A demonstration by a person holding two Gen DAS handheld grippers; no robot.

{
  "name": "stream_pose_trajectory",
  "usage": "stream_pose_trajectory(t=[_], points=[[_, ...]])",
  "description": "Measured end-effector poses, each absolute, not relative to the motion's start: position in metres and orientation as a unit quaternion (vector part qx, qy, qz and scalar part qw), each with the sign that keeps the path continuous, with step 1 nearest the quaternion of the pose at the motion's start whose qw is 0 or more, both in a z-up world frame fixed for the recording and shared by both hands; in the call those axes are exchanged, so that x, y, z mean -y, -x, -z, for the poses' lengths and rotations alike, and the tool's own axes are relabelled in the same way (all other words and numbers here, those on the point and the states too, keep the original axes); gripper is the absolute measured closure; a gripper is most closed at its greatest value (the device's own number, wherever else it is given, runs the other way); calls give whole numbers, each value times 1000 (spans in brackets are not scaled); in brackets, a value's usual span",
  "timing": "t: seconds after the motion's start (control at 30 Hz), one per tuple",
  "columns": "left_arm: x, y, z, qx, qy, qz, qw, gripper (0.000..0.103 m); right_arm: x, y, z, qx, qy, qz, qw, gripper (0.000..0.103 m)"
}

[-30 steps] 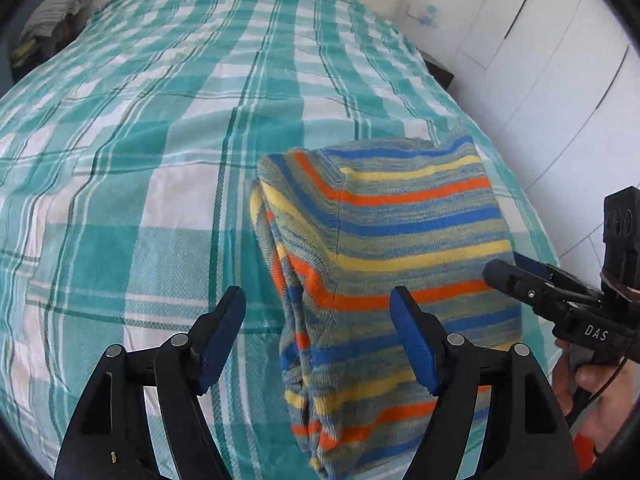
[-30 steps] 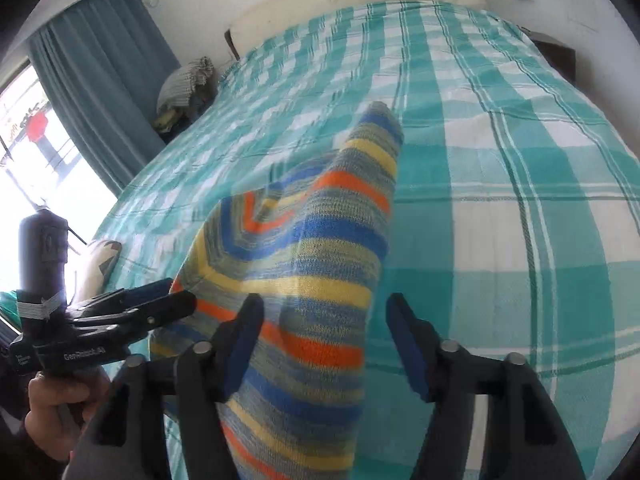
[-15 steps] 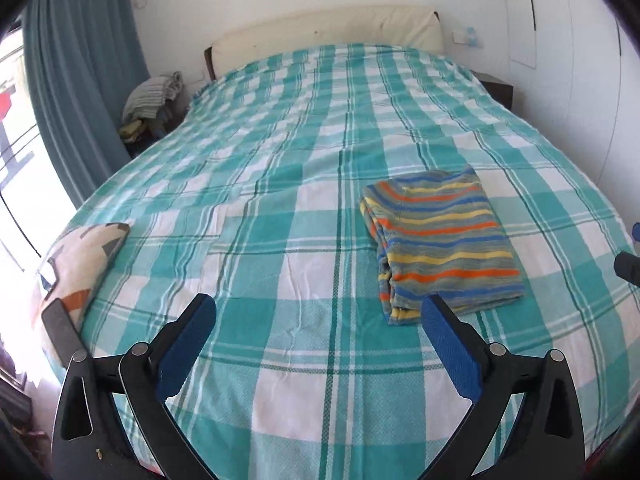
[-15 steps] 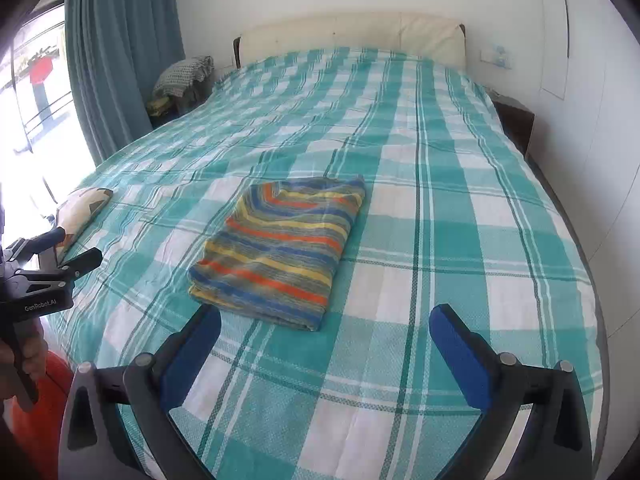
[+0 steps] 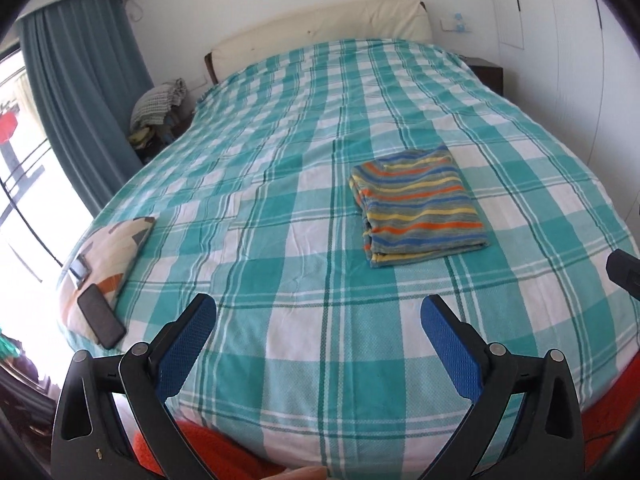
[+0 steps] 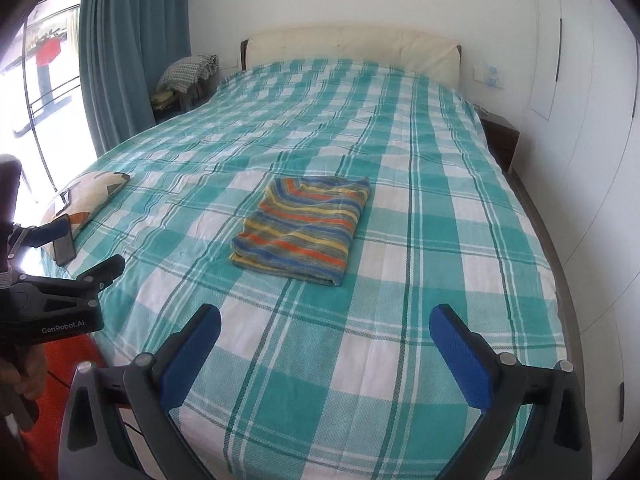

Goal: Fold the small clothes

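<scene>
We hold the left gripper (image 5: 318, 320) above the near edge of the bed (image 5: 280, 360), its blue-padded fingers (image 5: 188, 344) spread wide with nothing between them. Our right gripper (image 6: 325, 330) is likewise spread wide and empty, hanging over the near part of the checked teal-and-white bedspread (image 6: 400, 200). The striped garment (image 5: 416, 208) lies folded into a flat rectangle on the bedspread, well apart from both grippers, right of centre in the left wrist view and near the middle of the bed in the right wrist view (image 6: 304, 230). Its stripes run orange, yellow, blue and grey; the layered fold edges show along its left and near sides. At the left edge of the bed a patterned cushion (image 5: 104, 256) rests with a dark phone (image 5: 100, 322) lying on its near end. Far end: a cream headboard (image 5: 320, 26) against the white wall. To the far left a pile of cloth (image 5: 158, 102) sits beside the bed, next to a blue-grey curtain (image 5: 80, 100). A dark bedside table (image 6: 500, 136) stands at the far right. In the right wrist view the left gripper's body, marked GenRobot.AI (image 6: 62, 325), shows at the left edge.
</scene>
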State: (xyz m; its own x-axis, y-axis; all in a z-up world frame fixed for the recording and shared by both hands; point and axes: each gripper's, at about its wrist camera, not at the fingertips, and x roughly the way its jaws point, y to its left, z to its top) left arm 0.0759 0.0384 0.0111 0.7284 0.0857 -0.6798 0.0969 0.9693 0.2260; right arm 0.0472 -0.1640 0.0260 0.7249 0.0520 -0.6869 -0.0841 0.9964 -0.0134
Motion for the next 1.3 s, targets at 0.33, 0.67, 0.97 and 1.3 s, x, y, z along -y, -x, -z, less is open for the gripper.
stream_pose_trajectory(t=[0.33, 0.67, 0.97, 1.3], points=[[-41, -71, -35, -356, -83, 9, 931, 0, 164, -43, -45, -373, 15, -22, 927, 0], [-31, -58, -41, -378, -104, 5, 920, 0, 158, -34, -48, -394, 31, -14, 919, 0], [-41, -33, -43, -426, -53, 30, 903, 0, 148, -7, -67, -407, 44, -24, 912, 0], [-35, -24, -49, -410, -51, 43, 910, 0, 143, -3, -66, -410, 43, -27, 911, 0]])
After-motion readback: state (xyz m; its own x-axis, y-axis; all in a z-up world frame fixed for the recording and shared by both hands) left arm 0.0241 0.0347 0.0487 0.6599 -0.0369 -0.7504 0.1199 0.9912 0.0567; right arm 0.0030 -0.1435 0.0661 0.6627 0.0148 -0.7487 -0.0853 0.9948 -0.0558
